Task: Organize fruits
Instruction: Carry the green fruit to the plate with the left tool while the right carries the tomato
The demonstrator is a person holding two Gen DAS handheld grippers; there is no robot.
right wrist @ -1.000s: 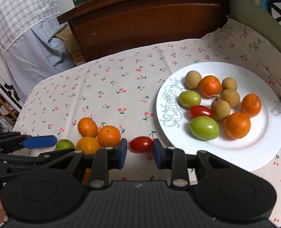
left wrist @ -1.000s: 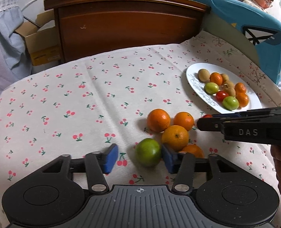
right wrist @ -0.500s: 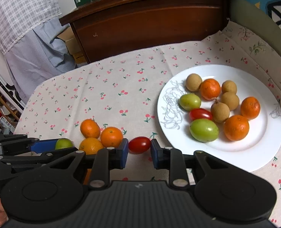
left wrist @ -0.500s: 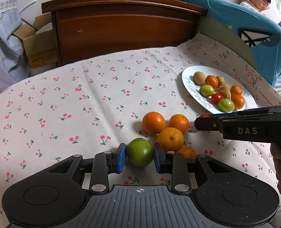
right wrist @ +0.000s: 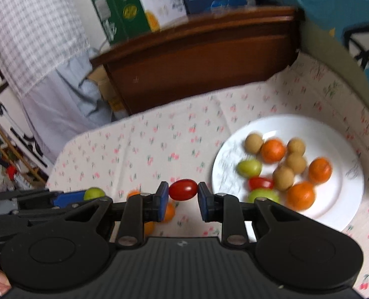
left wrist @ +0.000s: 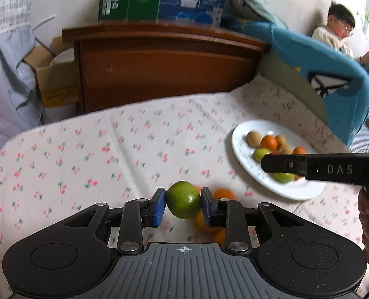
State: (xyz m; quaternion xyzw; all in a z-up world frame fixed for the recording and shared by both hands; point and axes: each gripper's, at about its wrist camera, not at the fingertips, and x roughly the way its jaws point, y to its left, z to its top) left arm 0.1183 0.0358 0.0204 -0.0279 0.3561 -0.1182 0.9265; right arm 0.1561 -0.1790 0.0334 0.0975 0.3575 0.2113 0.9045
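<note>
My left gripper point(left wrist: 183, 203) is shut on a green citrus fruit point(left wrist: 183, 199) and holds it above the cherry-print cloth. Several oranges point(left wrist: 223, 194) lie on the cloth just below and behind it. My right gripper point(right wrist: 180, 195) is shut on a red cherry tomato point(right wrist: 183, 189), lifted off the cloth, left of the white plate point(right wrist: 343, 214). The plate holds several oranges, green fruits, brown longans and a red tomato point(right wrist: 260, 183). The right gripper shows in the left wrist view point(left wrist: 281, 165) in front of the plate point(left wrist: 239, 147). The green fruit shows in the right wrist view point(right wrist: 94, 193).
A wooden headboard point(left wrist: 164, 67) stands behind the table's far edge. A blue-backed chair point(left wrist: 316, 62) stands at the right, with a seated person point(left wrist: 333, 35) beyond it. Cardboard boxes point(left wrist: 54, 82) sit at the far left.
Both grippers closed on their fruits and lifted them: the left raised the green fruit off the cloth, the right raised the red tomato. Both views are blurred by motion.
</note>
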